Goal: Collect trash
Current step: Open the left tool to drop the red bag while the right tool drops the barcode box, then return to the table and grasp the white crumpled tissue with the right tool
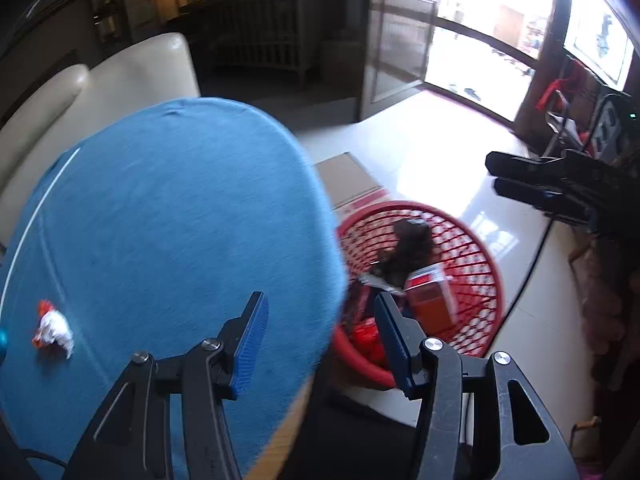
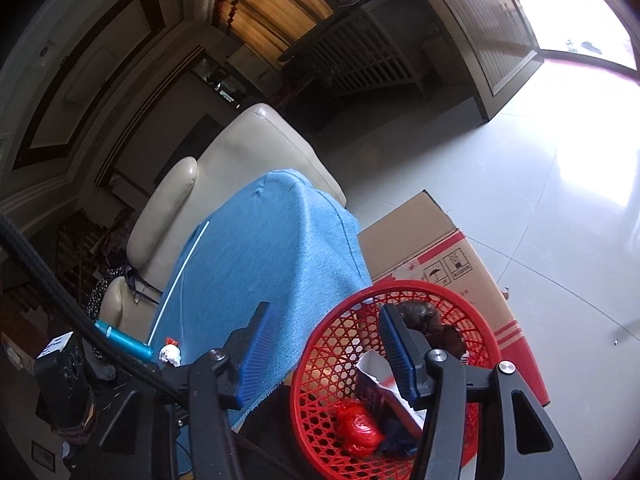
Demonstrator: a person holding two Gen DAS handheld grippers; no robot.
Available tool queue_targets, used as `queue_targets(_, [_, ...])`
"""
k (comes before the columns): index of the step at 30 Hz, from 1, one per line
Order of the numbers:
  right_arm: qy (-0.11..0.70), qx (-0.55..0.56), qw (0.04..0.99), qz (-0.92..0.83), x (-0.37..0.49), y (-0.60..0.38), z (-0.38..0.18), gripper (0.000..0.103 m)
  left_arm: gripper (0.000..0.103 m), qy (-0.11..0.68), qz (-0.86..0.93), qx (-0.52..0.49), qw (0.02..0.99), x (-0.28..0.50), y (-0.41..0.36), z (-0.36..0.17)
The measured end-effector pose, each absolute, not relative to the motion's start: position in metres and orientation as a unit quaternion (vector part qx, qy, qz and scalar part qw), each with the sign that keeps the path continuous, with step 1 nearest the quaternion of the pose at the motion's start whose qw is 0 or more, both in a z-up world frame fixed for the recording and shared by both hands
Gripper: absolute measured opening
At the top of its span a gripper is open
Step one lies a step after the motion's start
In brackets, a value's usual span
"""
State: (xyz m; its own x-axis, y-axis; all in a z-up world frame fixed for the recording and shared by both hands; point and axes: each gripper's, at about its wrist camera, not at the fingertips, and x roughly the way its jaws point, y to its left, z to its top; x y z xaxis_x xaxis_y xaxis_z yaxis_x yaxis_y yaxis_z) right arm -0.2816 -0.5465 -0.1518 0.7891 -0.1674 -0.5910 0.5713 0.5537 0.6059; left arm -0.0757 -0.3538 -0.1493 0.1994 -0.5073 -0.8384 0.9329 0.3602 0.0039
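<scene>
Holding both grippers spread and empty, I have my left gripper (image 1: pixel 318 336) above the table's edge, beside the red basket (image 1: pixel 486 264) on the floor. My right gripper (image 2: pixel 322 346) hangs over that basket's near rim. Inside lie a red wad (image 2: pixel 358 426), a torn carton (image 2: pixel 376 380) and a dark clump (image 2: pixel 420 316). On the blue cloth (image 1: pixel 172 208) a white-and-red scrap (image 1: pixel 54 330) remains, near a teal tube (image 2: pixel 124 338). A cardboard box (image 2: pixel 436 248) stands behind the basket.

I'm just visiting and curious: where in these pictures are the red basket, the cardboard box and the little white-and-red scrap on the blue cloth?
red basket (image 2: pixel 320 336): right wrist view, on its left rim.
cardboard box (image 2: pixel 416 232): right wrist view, on its top face.
white-and-red scrap (image 1: pixel 54 330): left wrist view, on its white middle.
</scene>
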Motion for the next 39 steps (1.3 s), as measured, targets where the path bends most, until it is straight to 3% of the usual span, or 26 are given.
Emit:
queue_targets(9, [0.271, 0.398, 0.854, -0.197, -0.244, -0.527, -0.152, 0.058, 0.056, 0.405, -0.428, 0.237, 0.773, -0.018, -0.294, -0.155])
queue_targets(17, [0.309, 0.368, 0.863, -0.157, -0.188, -0.497, -0.148, 0.058, 0.056, 0.414, -0.315, 0.193, 0.832, 0.046, -0.191, -0.160])
queue_targets(28, [0.382, 0.271, 0.883, -0.020, -0.023, -0.391, -0.138, 0.058, 0.057, 0.418, -0.148, 0.159, 0.882, 0.115, -0.064, -0.177])
queue_targets(39, [0.450, 0.253, 0.855, 0.041, 0.122, -0.307, -0.181, 0.058, 0.057, 0.437, -0.132, 0.115, 0.882, 0.139, -0.015, -0.192])
